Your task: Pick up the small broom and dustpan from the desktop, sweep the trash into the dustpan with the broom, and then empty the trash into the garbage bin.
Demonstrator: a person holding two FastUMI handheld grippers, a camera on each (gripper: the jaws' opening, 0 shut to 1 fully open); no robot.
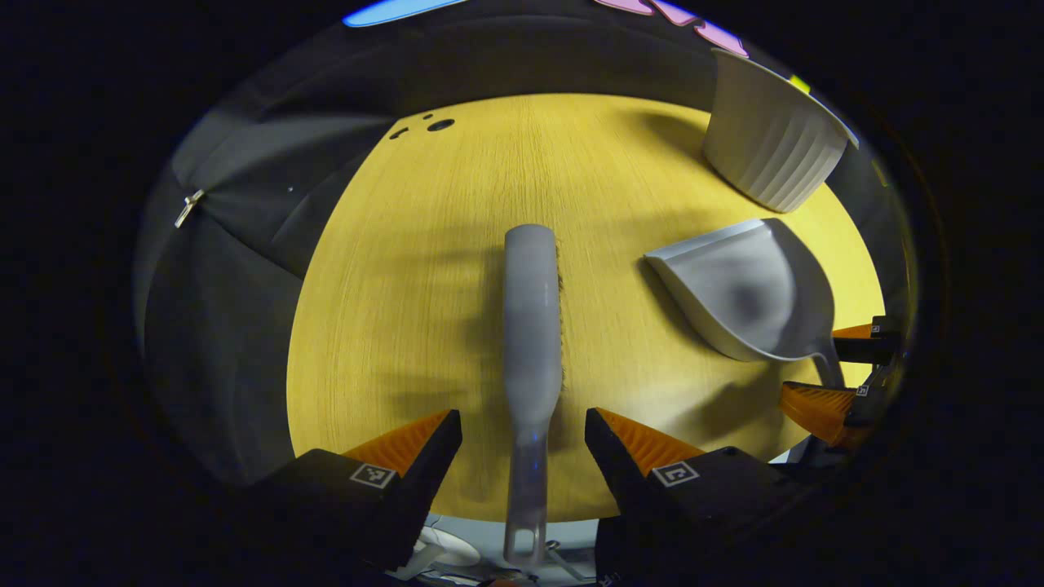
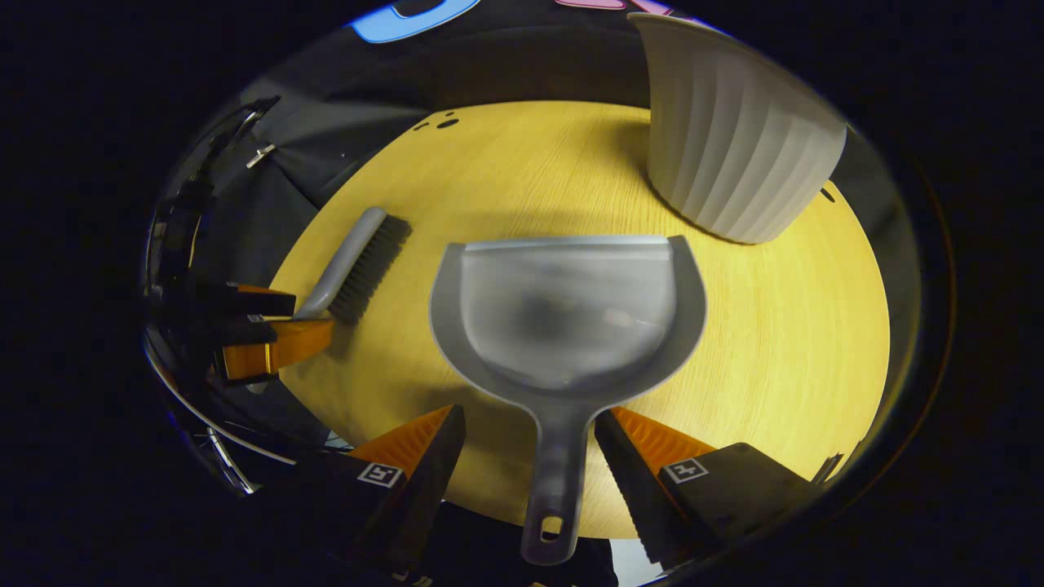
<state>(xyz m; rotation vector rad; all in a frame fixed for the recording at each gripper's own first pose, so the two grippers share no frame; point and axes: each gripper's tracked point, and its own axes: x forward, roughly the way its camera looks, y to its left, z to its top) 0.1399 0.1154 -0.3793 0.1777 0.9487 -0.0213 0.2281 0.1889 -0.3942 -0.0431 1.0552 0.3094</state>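
Broom [image 1: 532, 310] lies flat on the yellow table [image 1: 391, 293], handle running back between the fingers of the left tool [image 1: 524, 432]; the fingers stand spread, one on each side of the handle with a gap on both sides, so nothing is pinched. The handle end overhangs the near table edge, which leaves it free to be taken from either side. Seen from the right gripper view, the broom [image 2: 352, 265] has its bristles turned toward the dustpan, and the left tool [image 2: 273, 330] is level with the table at its handle end. Dustpan [image 2: 567, 314] sits ahead of the right tool [image 2: 528, 436], open mouth pointing away, handle [image 2: 559, 481] running back between that tool's fingers and over the table edge; those fingers too are spread and clear of the handle. In the left gripper view the dustpan [image 1: 746, 293] lies to the right of the broom, with the right tool [image 1: 840, 367] at its handle. The pan looks empty and I see no trash on the table; small dark marks at the far edge are too small to identify. White ribbed garbage bin [image 2: 734, 147] stands beyond the dustpan, slightly right. Both tools come in low and roughly horizontal, each aligned with its handle. This layout fits either tools about to close for a pickup, or tools just released after putting things down.
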